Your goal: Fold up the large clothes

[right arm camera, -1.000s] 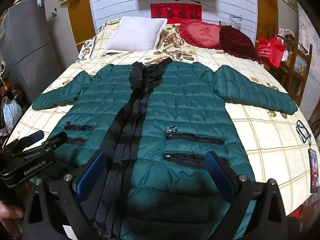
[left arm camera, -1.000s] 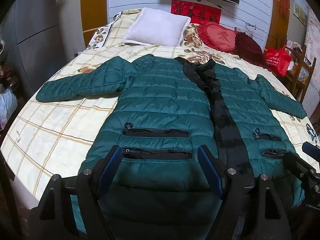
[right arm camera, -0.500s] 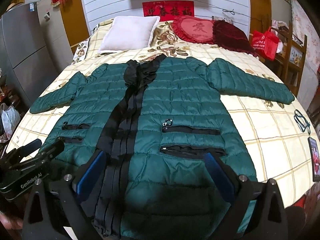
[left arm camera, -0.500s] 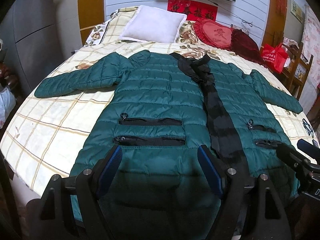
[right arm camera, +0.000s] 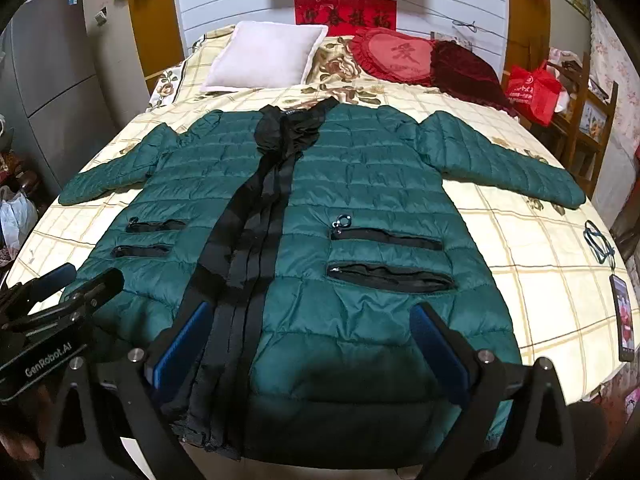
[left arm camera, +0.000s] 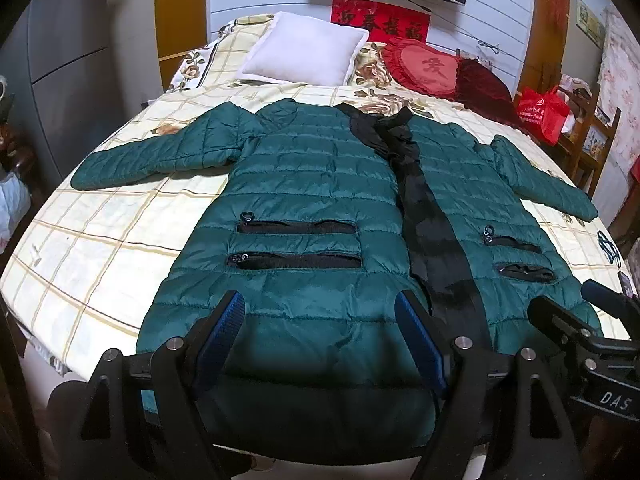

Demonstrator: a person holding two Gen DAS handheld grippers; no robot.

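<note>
A long dark green quilted coat [left arm camera: 312, 184] lies flat, front up, on the bed, sleeves spread to both sides; it also shows in the right wrist view [right arm camera: 360, 184]. A black placket [left arm camera: 432, 232] runs down its middle. My left gripper [left arm camera: 320, 320] is open above the coat's lower left hem, empty. My right gripper [right arm camera: 312, 328] is open above the lower right hem, empty. Each gripper shows at the edge of the other's view: the right one [left arm camera: 580, 320] and the left one [right arm camera: 60, 288].
The bed has a cream checked cover [left arm camera: 100, 240]. A white pillow [left arm camera: 300, 48] and red cushions [left arm camera: 432, 68] lie at the head. A phone [right arm camera: 624, 316] and a lanyard [right arm camera: 598, 240] lie at the bed's right edge. A wooden chair with a red bag [right arm camera: 532, 88] stands at right.
Both grippers have drawn back and risen from the coat, so more of its hem and the bed's near edge shows. Both stay open.
</note>
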